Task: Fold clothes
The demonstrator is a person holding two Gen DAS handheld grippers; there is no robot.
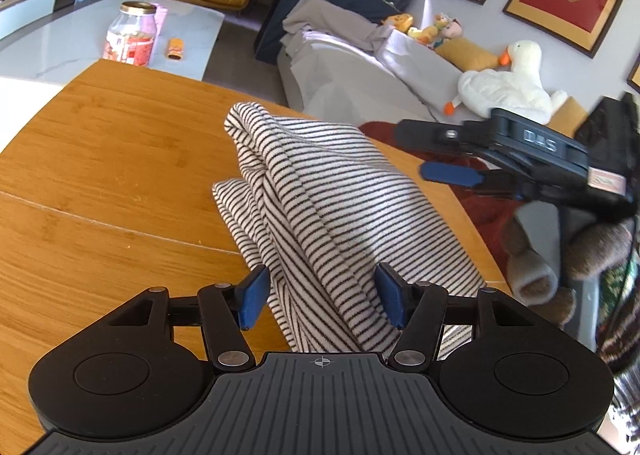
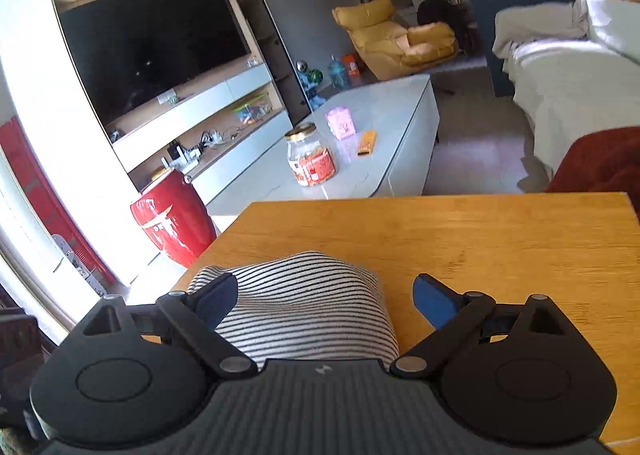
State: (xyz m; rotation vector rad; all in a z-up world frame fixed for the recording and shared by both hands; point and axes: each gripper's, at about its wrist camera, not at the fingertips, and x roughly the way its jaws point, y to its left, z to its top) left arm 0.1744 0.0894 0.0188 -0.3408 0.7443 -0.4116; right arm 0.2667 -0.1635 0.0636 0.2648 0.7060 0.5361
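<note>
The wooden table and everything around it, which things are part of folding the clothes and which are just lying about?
Part of the job:
striped garment
wooden table it lies on
left gripper
right gripper

Just lying about:
glass jar
pink box
small orange packet
white goose toy
red drum stool

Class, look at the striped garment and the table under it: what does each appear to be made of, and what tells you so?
Striped garment: soft knit fabric, probably cotton jersey; it drapes in limp folds with a matte surface.
Table: wood, perhaps bamboo, smooth-finished; fine parallel grain and a light sheen show.
</note>
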